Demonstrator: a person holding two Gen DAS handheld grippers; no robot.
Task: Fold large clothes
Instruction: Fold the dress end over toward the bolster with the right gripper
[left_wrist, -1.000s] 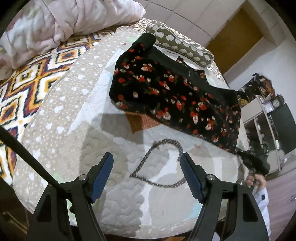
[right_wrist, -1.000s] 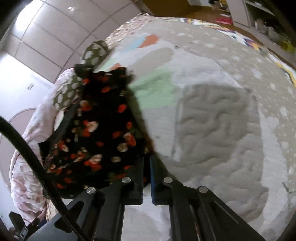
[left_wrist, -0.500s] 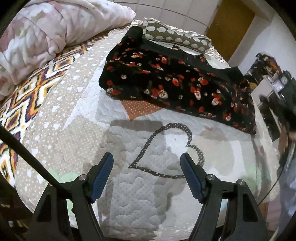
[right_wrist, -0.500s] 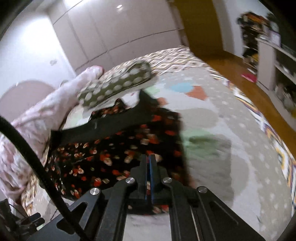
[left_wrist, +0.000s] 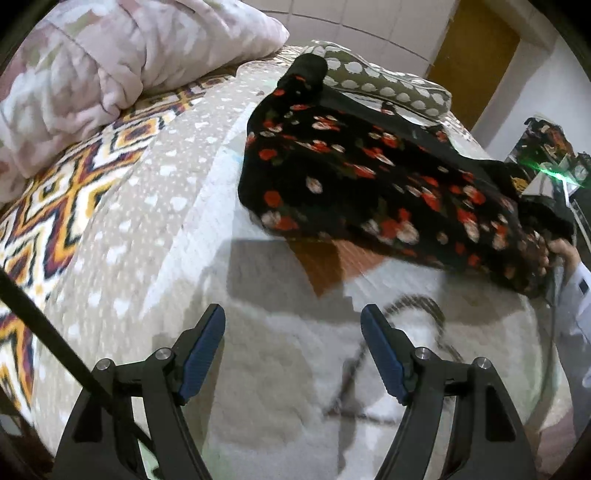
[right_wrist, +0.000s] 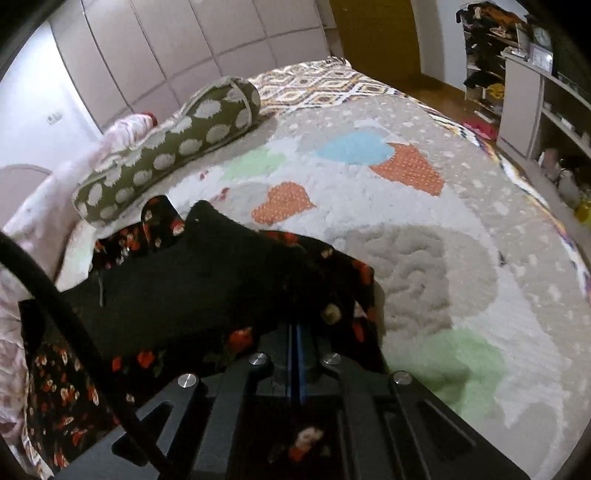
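A black garment with red and cream flowers (left_wrist: 369, 177) lies stretched across the quilted bed; its right end is lifted off the quilt. My left gripper (left_wrist: 293, 350) is open and empty, hovering over the quilt in front of the garment's near edge. My right gripper (right_wrist: 297, 332) is shut on the garment's edge (right_wrist: 207, 295), and the cloth drapes over its jaws and body, hiding the fingertips. In the left wrist view the right gripper (left_wrist: 554, 251) shows at the far right, holding the garment's raised end.
A green polka-dot bolster (right_wrist: 166, 147) lies behind the garment, also in the left wrist view (left_wrist: 388, 88). A pink duvet (left_wrist: 110, 62) is heaped at the far left. The quilt (right_wrist: 406, 240) spreads to the right. Shelves (right_wrist: 546, 96) stand beyond the bed.
My right gripper has lifted and pulled the garment's end up and over, so cloth now drapes on its jaws. My left gripper has moved closer to the garment and stayed open.
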